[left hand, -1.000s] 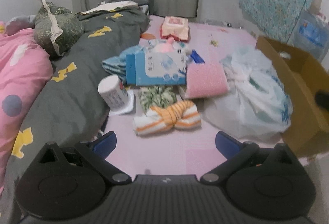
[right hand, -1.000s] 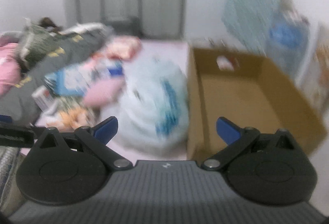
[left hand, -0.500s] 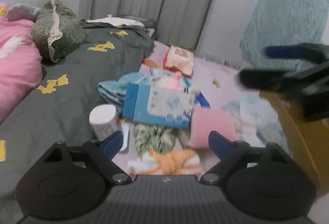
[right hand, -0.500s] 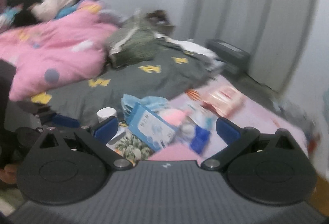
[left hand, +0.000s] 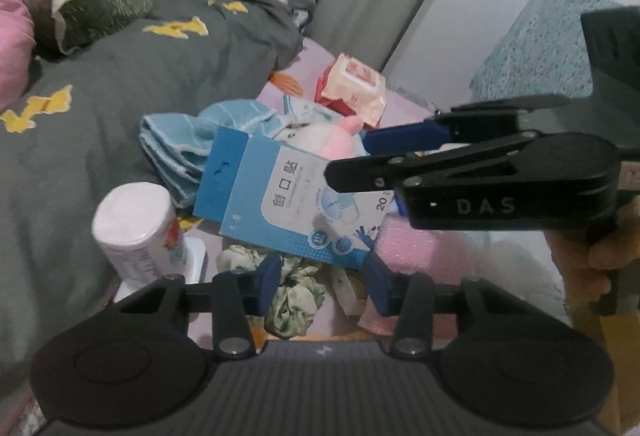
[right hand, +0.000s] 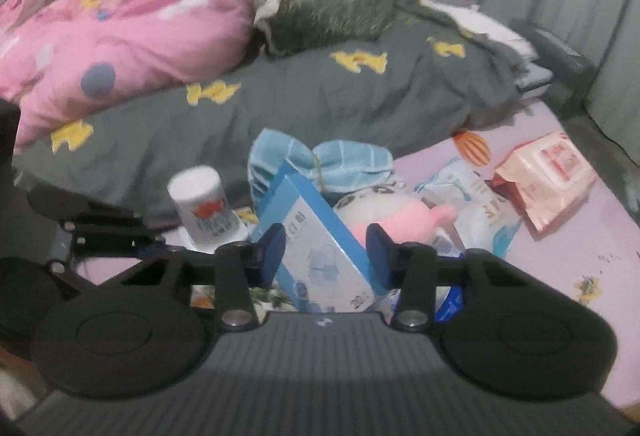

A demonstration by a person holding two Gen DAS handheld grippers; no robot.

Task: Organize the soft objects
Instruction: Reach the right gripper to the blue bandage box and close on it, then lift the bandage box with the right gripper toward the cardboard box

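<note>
Left gripper [left hand: 323, 278] is my pick for the next grab. Its jaws have just been closing and now sit at a narrowish gap. The crumpled green cloth [left hand: 294, 300] shows right in that gap, just ahead and below, but the pads don't look like they're pressing it, so I'd say nothing is held.

Right gripper [right hand: 326, 252] has come in from the right side. Its jaws have been closing too, and they hang partway shut over the blue box [left hand: 288, 204]. From its own camera the box sits between the fingers, yet I can't see either pad biting on it.

What it all turns on: the box lies slanted over the far part of the green cloth, long side running across the left gripper's view. So the cloth is only free on the near side.

All of this is piled on the lilac sheet [right hand: 560, 256], tight against the edge of the grey duvet [left hand: 100, 124]. The pink plush [right hand: 404, 220] is just behind the box, nearer the right gripper. My guess: left takes the cloth, right handles the box or plush.
</note>
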